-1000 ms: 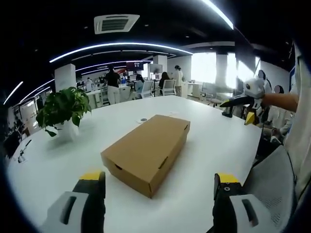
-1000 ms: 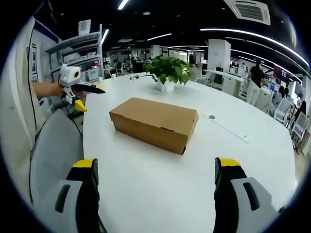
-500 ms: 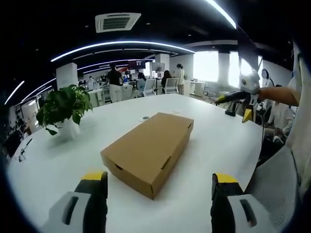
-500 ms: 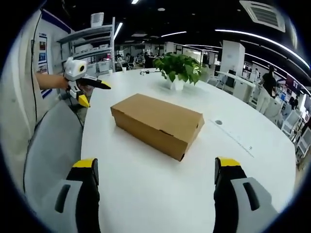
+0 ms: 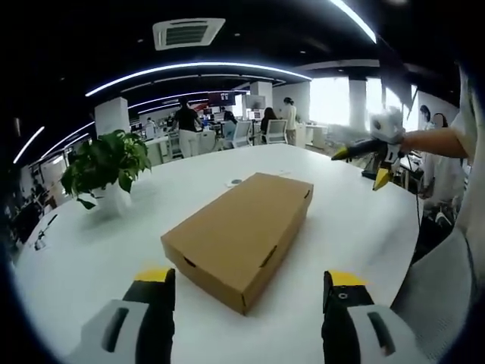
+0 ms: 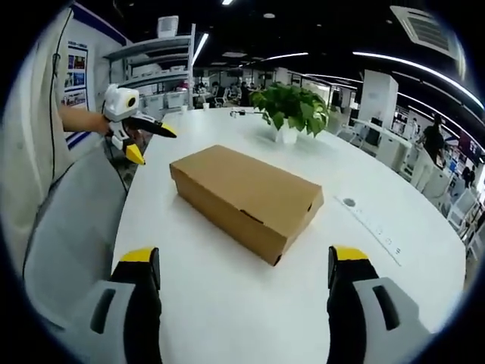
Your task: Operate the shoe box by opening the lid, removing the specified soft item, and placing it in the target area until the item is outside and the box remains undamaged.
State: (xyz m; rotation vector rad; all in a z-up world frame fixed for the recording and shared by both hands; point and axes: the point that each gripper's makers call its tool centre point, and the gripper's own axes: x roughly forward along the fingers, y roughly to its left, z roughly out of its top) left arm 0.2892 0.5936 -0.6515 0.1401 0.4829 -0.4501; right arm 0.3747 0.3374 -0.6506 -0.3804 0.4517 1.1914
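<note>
A broad white worktop (image 5: 91, 258) takes up most of the room in front of the person, rounded at its edge, with an open office beyond it where people stand and sit at desks. The brown cardboard shoe box (image 5: 239, 231) lies flat near the middle of the worktop, lid down and closed, nothing of its contents visible. Beyond the shoe box, on its far side, a leafy potted plant (image 5: 106, 163) stands in a white pot, well apart from the cardboard. A small round disc (image 6: 348, 202) sits on the worktop past the shoe box's far end. The left tongs (image 5: 246, 318) hover short of the near corner of the shoe box, spread wide with nothing between them. The right tongs (image 6: 242, 299) hang before the shoe box's other long side, likewise released and touching nothing. In the left gripper view the right tongs also appear off to the right of the shoe box, held up in a hand; in the right gripper view the left tongs appear to its left, raised above the worktop edge
</note>
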